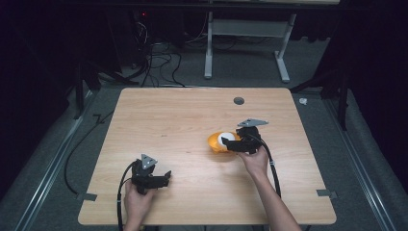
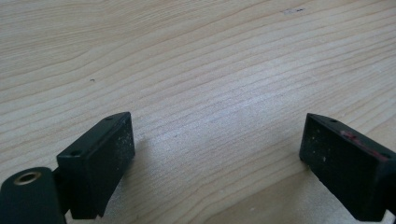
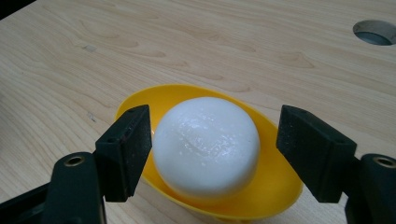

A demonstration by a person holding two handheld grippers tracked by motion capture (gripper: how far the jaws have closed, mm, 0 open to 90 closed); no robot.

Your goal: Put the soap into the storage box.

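In the high view, the right gripper [image 1: 230, 142] is at the yellow bowl [image 1: 217, 142], which sits on the wooden counter [image 1: 183, 120] right of its middle, nearer the right edge. A white ball [image 1: 224, 139] lies in the bowl. The left gripper [image 1: 163, 179] rests low near the front-left corner, well apart from the bowl. A round hole [image 1: 238, 101] is near the far edge. Around the counter the room is dark, with grey floor, cables and a white frame behind.

In the left gripper view, the jaws stand wide over bare wood grain, with nothing between them.

In the right gripper view, the jaws are on both sides of the ball [image 3: 206, 144]. The left pad seems to be just at its side and the right pad is clearly apart, so there is no grip yet. The ball looks smooth and soft. I think a one-sided push could roll it, or tip the light bowl [image 3: 275, 186], which may slide on the smooth wood.
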